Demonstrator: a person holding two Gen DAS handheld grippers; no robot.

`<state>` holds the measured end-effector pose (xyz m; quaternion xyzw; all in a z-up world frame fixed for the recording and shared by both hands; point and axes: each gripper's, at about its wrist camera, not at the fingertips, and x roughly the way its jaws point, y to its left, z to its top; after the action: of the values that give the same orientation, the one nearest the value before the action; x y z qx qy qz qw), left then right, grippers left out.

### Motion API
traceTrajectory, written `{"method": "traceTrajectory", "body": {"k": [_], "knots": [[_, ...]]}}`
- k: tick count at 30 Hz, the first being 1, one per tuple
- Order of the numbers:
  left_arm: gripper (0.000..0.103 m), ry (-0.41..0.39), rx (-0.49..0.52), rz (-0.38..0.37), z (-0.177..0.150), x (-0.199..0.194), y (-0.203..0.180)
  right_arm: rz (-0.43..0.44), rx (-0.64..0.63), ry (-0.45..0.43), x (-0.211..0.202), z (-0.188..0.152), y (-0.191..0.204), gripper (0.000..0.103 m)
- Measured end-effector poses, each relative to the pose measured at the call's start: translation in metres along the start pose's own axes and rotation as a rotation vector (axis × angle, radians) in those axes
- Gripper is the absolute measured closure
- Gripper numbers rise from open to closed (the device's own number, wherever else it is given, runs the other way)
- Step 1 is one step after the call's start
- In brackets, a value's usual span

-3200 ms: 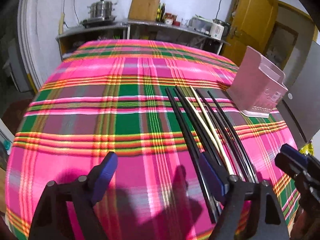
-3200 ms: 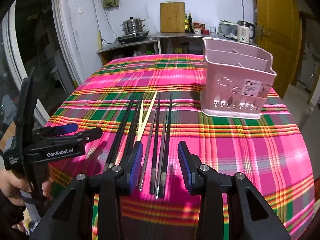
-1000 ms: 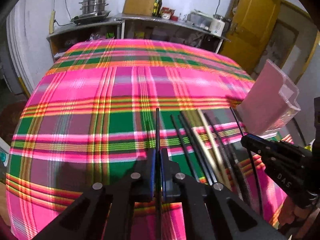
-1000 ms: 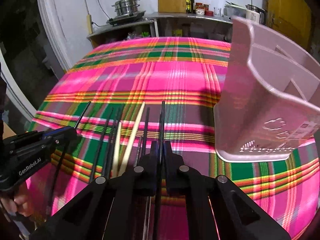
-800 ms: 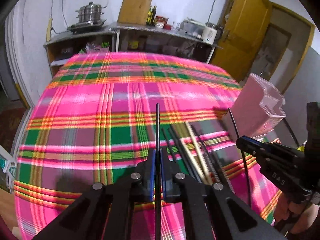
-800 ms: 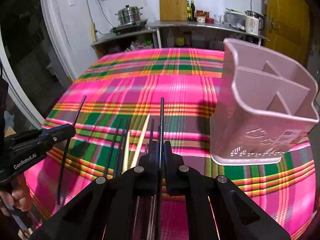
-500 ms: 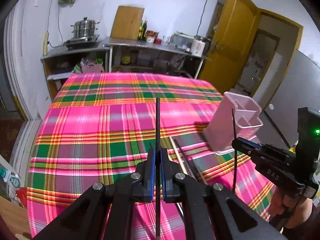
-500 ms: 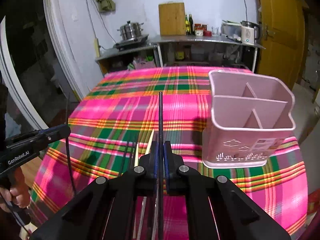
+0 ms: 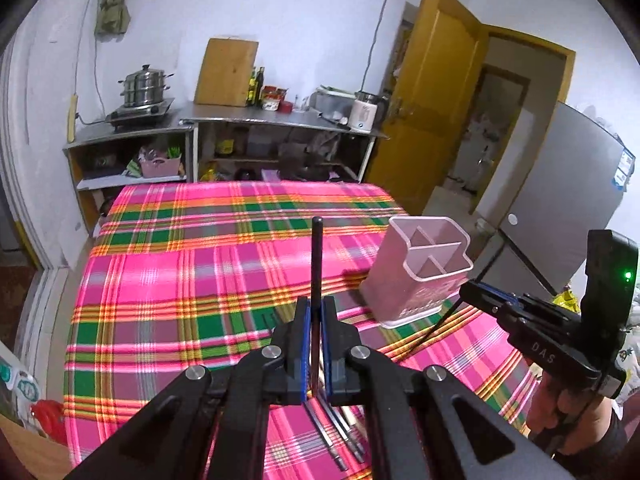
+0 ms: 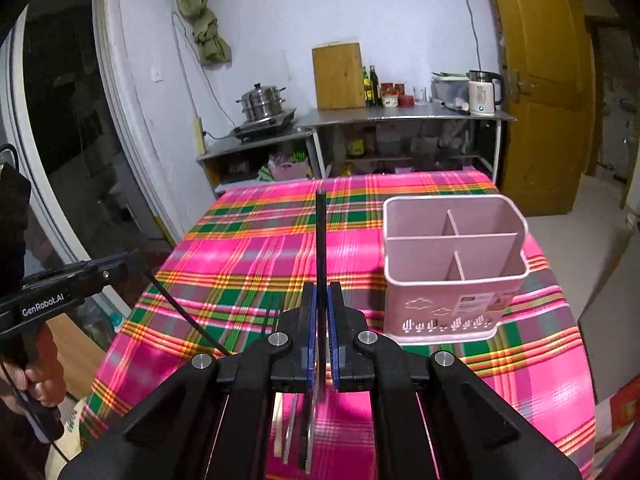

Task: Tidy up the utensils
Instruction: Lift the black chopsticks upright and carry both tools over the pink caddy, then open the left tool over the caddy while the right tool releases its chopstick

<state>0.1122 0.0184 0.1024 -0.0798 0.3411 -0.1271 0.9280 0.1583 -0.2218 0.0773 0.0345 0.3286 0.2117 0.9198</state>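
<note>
**Carrying two chopsticks toward a narrow holder: where it could slip**

Spreading widest is the table under its pink plaid cloth [image 10: 248,256]; its far side and left part lie bare, so open room for moving is there and in the air above. The right and near edges fall away to the floor close by the holder, and a dropped stick could roll off.

Next in size, the pink utensil holder [image 10: 454,264] stands upright near the table's right edge, all compartments apparently empty. Its thin dividers are the main hazard: a tip landing on a divider or the rim could skid, or tip the light-looking box.

The left gripper [image 9: 316,332] has its jaws clamped on one black chopstick [image 9: 317,264]. The right gripper [image 10: 321,332] is likewise pinched tight on another black chopstick [image 10: 321,240]. Both sticks are held near one end, so the long free part could swivel in the pads as it tilts over. The two grippers are close together, and sticks crossing over the holder is a likely clash.

Smallest, the remaining chopsticks [image 9: 340,432] lie on the cloth below the grippers, where a low pass could scatter them.
</note>
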Motion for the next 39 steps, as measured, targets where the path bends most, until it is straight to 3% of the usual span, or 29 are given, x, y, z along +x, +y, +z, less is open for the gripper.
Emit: {"method": "traceTrajectory", "body": {"k": [17,28,34,39], "knots": [[0.098,0.042,-0.001,-0.165,0.051,0.037,-0.056,-0.049,0.06,-0.079,-0.04,0.031,-0.042,0.098],[0.098,-0.063,-0.005,-0.242,0.11,0.032,-0.085,-0.097,0.062,-0.226,-0.07,0.087,-0.055,0.098],[0.098,-0.086,-0.005,-0.233,0.131,0.053,-0.096,-0.102,0.089,-0.25,-0.055,0.105,-0.068,0.098],[0.098,-0.032,-0.003,-0.22,0.124,0.091,-0.095,-0.11,0.116,-0.198,-0.022,0.099,-0.082,0.098]]}}
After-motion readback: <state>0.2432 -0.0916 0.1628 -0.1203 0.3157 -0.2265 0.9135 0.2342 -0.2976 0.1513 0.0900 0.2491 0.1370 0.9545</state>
